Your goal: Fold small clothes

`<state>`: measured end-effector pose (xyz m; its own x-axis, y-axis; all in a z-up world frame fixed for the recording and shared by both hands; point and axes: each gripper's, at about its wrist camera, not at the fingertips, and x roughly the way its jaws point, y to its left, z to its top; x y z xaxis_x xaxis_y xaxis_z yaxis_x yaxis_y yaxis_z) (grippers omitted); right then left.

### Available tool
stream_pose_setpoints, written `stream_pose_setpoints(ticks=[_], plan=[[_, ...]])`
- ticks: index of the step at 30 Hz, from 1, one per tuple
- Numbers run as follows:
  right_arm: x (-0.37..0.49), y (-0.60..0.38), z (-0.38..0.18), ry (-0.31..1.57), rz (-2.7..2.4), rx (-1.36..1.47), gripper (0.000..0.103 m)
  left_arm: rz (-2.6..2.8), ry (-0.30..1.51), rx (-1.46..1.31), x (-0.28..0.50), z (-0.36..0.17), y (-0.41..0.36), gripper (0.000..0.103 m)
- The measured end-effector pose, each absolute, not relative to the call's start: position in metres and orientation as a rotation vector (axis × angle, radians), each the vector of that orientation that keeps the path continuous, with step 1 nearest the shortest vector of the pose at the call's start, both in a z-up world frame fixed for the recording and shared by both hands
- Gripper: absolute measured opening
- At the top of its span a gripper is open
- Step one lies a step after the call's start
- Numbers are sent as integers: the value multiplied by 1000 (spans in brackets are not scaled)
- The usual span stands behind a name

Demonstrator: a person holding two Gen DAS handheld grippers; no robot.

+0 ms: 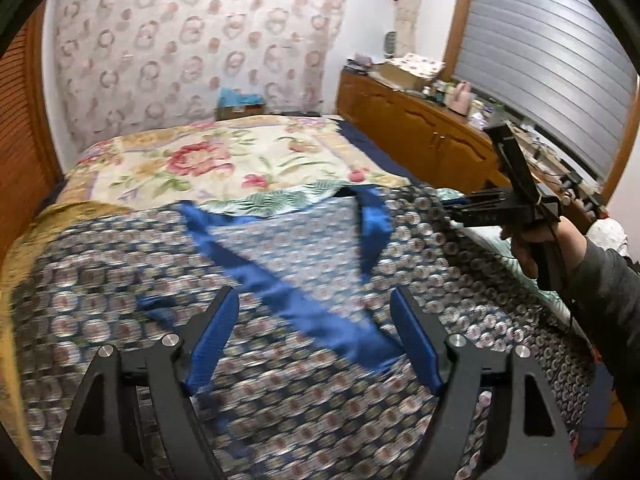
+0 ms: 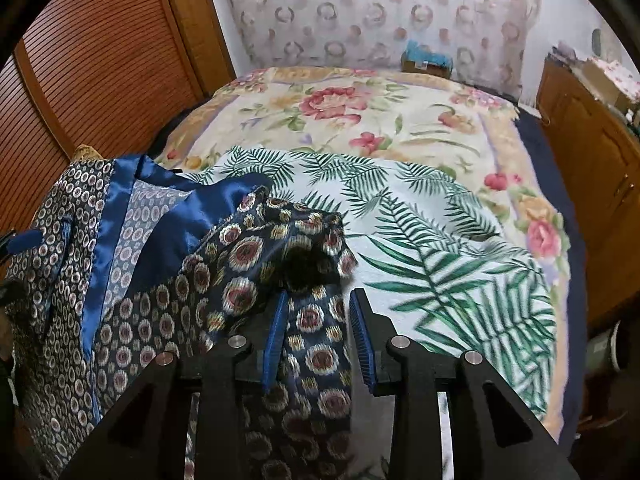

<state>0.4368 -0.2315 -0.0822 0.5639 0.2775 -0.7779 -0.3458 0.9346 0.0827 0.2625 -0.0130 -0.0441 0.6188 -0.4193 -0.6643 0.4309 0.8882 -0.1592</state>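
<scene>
The patterned garment (image 1: 280,360) lay spread across the near end of the bed (image 1: 224,160), its blue satin trim (image 1: 288,292) running diagonally over the fabric. The left gripper (image 1: 314,336) hung above it with its jaws wide apart and nothing between them (that view was blurred). The right gripper (image 2: 320,336) stood at the garment's right edge, jaws partly apart; a fold of the dark circle-print cloth (image 2: 316,344) lay between the blue pads (image 2: 276,336), though whether they pressed on it could not be told. A palm-leaf sheet (image 2: 440,240) lay just beside the garment, over a floral blanket (image 2: 360,120). A wooden dresser (image 1: 420,128) stood beside the bed.
</scene>
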Motion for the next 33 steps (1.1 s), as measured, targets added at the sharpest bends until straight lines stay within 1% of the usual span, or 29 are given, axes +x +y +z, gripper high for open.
stream_pose_setpoints(ticks=[4, 5, 6, 8, 11, 12, 13, 14, 15, 18, 19, 21, 23, 24, 27, 29, 33], plan=[[459, -229, -79, 892, 361, -67, 33, -420, 760, 35, 262, -40, 16, 78], [466, -229, -78, 890, 360, -61, 30, -409, 758, 34, 261, -39, 22, 78], [470, -229, -75, 882, 360, -63, 4, -396, 755, 34, 261, -37, 28, 78], [471, -227, -66, 819, 323, -107, 3, -365, 750, 40, 258, -35, 43, 78], [470, -240, -45, 728, 208, -103, 3, -305, 741, 34, 254, -34, 65, 79], [469, -242, -41, 708, 173, -109, 6, -294, 742, 21, 254, -35, 73, 79], [469, -245, -40, 701, 171, -103, 13, -282, 749, -2, 255, -35, 83, 78], [471, -247, -41, 716, 185, -86, 16, -272, 752, -27, 255, -36, 92, 78], [473, -248, -44, 739, 194, -79, 23, -267, 751, -40, 255, -36, 98, 78], [471, -249, -56, 786, 222, -71, 24, -259, 749, -47, 255, -34, 112, 78], [471, -250, -61, 804, 243, -70, 27, -249, 751, -39, 256, -34, 115, 78], [472, -252, -65, 836, 275, -71, 30, -232, 755, -26, 257, -36, 121, 78], [473, -257, -70, 858, 291, -79, 30, -216, 767, -21, 260, -38, 129, 77], [473, -264, -70, 865, 298, -78, 30, -208, 771, -17, 261, -40, 133, 73], [475, -273, -71, 881, 321, -62, 31, -186, 788, -14, 265, -47, 143, 66], [476, -277, -73, 891, 327, -55, 32, -186, 808, -21, 269, -52, 146, 64], [474, -273, -77, 902, 322, -69, 33, -166, 868, -28, 281, -66, 151, 64]])
